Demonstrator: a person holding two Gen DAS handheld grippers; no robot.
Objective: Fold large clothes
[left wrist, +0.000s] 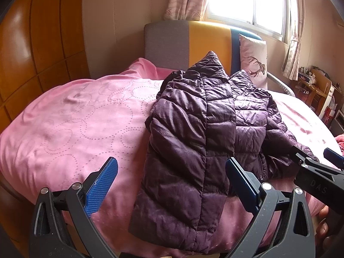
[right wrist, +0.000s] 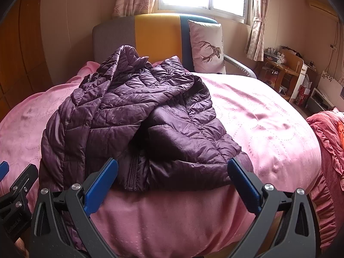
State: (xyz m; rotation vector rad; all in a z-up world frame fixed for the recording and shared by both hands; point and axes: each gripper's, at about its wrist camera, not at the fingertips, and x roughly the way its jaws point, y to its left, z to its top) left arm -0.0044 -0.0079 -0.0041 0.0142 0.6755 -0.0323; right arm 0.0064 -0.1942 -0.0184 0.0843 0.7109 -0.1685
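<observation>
Your purple quilted jacket (left wrist: 193,133) lies on the bed (left wrist: 75,118), on the pink cover, partly folded: one panel is laid over the rest, and its hem reaches the near edge of the mattress. The top end of the jacket points toward the headboard (left wrist: 206,40), where a deer-print pillow (left wrist: 253,62) leans.

Your left gripper (left wrist: 172,167) hovers wide open at the near hem, holding nothing. The folded panel sits between its two blue fingers (left wrist: 101,187), with the left finger over bare pink cover and the right finger at the panel's right edge. You can't tell whether either finger touches the fabric.

Your right gripper (right wrist: 172,169) is also spread wide and empty. It sits just in front of the jacket's near hem, with the zipper (right wrist: 133,172) just right of its left finger and the jacket's lower right corner by its right finger. From the left wrist view it shows at the right edge, beside the jacket.
</observation>
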